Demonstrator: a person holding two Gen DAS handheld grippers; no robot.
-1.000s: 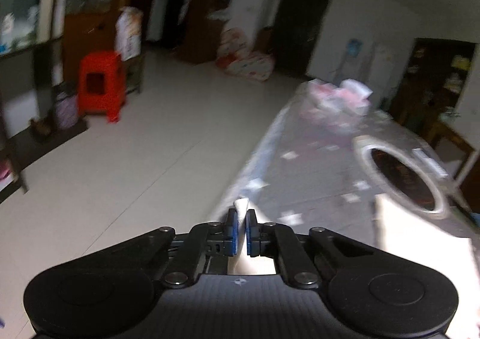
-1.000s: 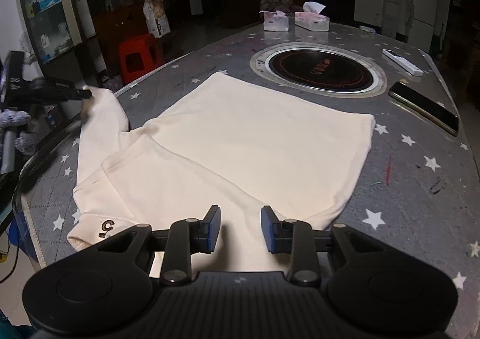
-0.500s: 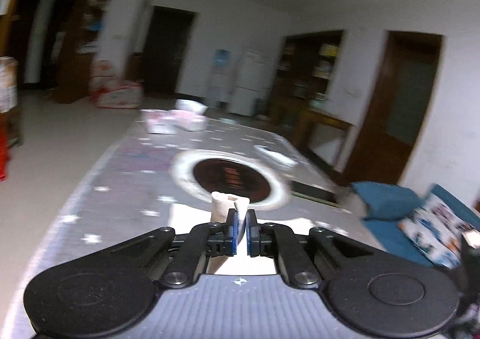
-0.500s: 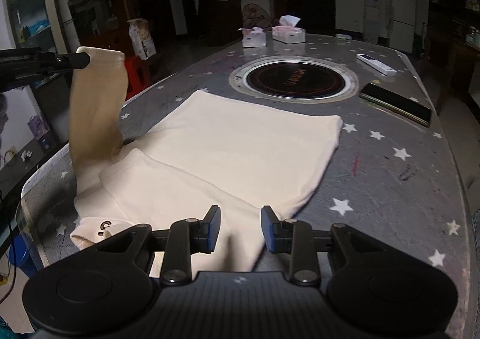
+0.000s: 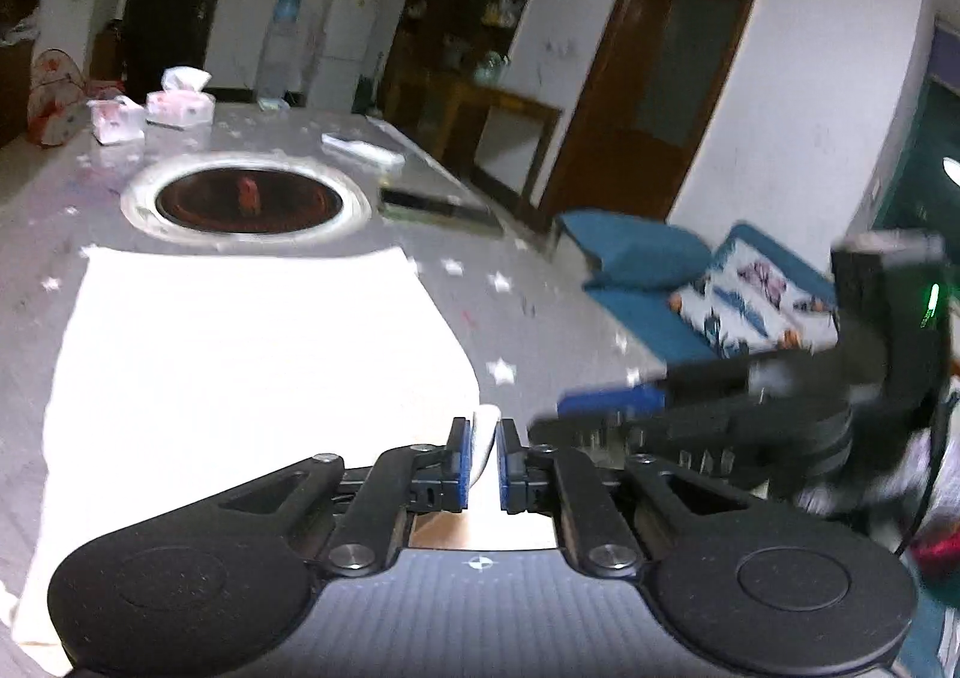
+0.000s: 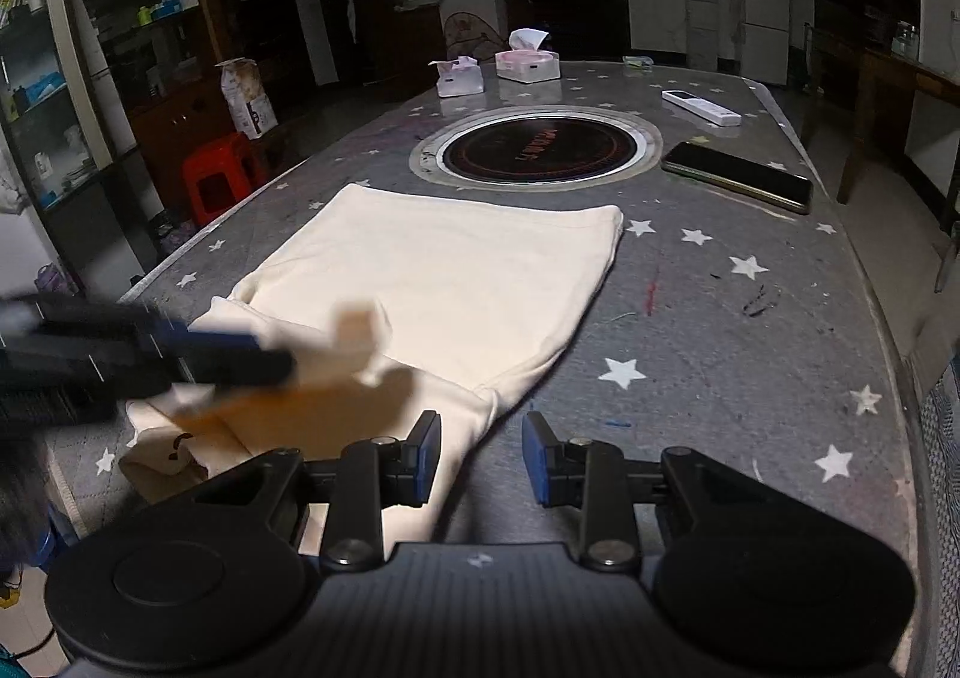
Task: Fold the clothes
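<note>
Fingers (image 5: 459,459) of the left gripper (image 5: 478,459) were clenched on a sleeve (image 6: 360,333) of the cream shirt (image 6: 444,282), spread on the worktop (image 6: 750,318); right gripper (image 6: 480,459) was held released, w/ nothing between. Sleeve could be dropped short or bunched if thin pinch slipped, imo.

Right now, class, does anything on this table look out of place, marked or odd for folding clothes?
Yes. A dark phone and white remote lie beyond the cream garment, and red and black scribbles mark the starred table right of it.
</note>
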